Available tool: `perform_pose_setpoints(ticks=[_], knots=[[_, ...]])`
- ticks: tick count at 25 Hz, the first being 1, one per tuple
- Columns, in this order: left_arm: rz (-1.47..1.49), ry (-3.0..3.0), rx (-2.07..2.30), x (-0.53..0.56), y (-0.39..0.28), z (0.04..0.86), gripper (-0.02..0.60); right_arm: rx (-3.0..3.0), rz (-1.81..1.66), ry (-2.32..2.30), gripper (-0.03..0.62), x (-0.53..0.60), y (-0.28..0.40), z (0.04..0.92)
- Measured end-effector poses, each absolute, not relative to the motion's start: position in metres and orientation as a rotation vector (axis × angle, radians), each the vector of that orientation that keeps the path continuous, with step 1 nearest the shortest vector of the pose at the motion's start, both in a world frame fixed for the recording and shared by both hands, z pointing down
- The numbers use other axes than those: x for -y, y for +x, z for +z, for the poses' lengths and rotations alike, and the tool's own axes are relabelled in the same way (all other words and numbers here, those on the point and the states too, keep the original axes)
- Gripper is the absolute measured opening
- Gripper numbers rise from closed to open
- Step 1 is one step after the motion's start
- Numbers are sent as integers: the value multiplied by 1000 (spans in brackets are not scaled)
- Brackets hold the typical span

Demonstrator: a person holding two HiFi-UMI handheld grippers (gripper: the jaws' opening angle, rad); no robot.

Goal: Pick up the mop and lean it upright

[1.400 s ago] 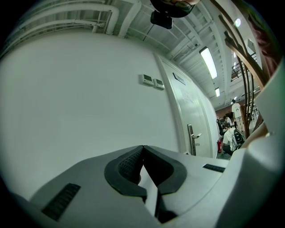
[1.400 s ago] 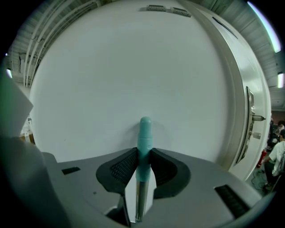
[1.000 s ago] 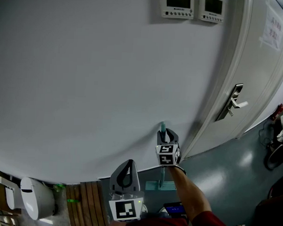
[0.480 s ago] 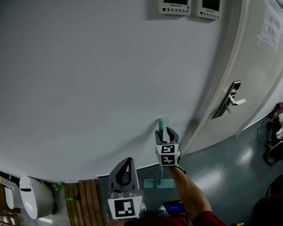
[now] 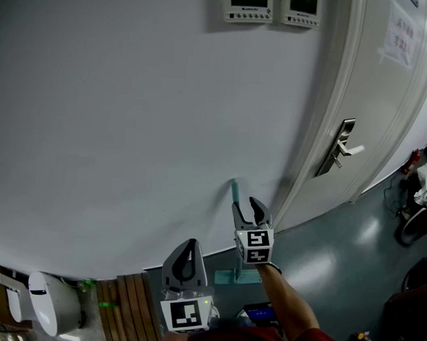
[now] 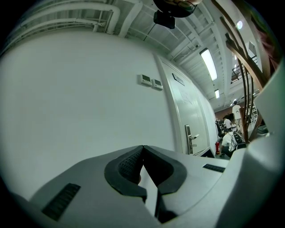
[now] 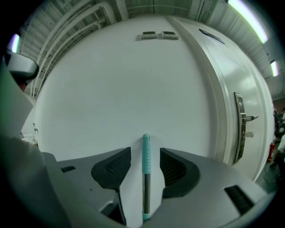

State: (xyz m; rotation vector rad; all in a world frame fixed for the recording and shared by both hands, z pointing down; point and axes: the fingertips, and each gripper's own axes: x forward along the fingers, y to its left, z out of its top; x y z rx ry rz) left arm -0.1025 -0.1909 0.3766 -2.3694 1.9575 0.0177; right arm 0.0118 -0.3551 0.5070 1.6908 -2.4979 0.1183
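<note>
One mop, and it's upright. The teal grip end rests against the white wall, just left of the door. Its teal head is down on the floor. Nothing is holding it.

Change is on the right tool: its jaws have just been opening and now stand spread wide. In the right gripper view the handle sits in the gap between the pads, clear of both. A second ago this tool sat closer in round the grip, near the wall. Now it has backed off a little toward the person, and the grip top shows clear of the jaws in the head view. The mop looks to have stayed put through the release, with no tip or slide visible.

Meanwhile the left tool has its jaws pressed together on nothing. It faces the wall, apart from the mop, and isn't involved.

My read: the lean is done and this is the let-go and withdraw. The remaining risk is clipping the handle on the way out, so pull straight back.
</note>
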Motion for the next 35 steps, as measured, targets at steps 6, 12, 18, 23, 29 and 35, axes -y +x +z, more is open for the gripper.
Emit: perform_pose_setpoints(ticks=[6,12,18,23,29,35], knots=[[21,-2383,-1957,194,-98,380,14,2555,88,1737,199,317,25,481],[15,-2412,-1931,197,-88,386,14,2583,59,1755,199,270,37,464],[4,-2450,-1881,200,-74,391,14,2564,-2,1818,199,232,62,458],[22,-2483,-1828,202,-65,392,14,2515,52,1868,199,222,75,461],[30,-2507,-1793,206,-58,394,14,2508,29,1899,199,219,81,453],[12,-2504,-1784,210,-57,399,14,2507,7,1896,199,215,78,435]])
